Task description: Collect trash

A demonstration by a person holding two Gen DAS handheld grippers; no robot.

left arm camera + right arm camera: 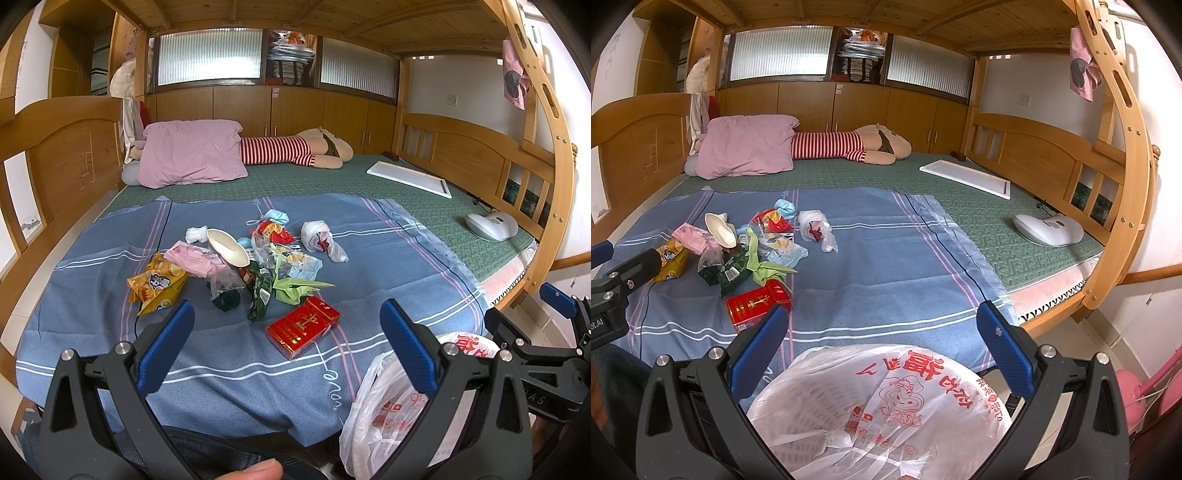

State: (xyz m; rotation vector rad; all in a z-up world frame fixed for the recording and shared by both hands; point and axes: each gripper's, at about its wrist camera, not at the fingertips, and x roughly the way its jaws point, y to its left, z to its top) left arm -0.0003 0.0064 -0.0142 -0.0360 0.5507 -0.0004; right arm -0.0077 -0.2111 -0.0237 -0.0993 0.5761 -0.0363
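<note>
Both tools stand released, jaws wide, holding nothing: the left tool (286, 325) hangs over the bed's near edge; the right tool (882, 332) hovers above one white bag-lined basket (871, 402), whose mouth only the right wrist view shows; the left view catches just the bag's side. Beyond, on the blue sheet (388, 266), one red cigarette box (303, 326) lies flat, long axis running near-left to far-right; behind it sits the trash pile (243, 266), with one yellow chip bag (157, 286); farthest, one pink pillow (190, 153).
</note>
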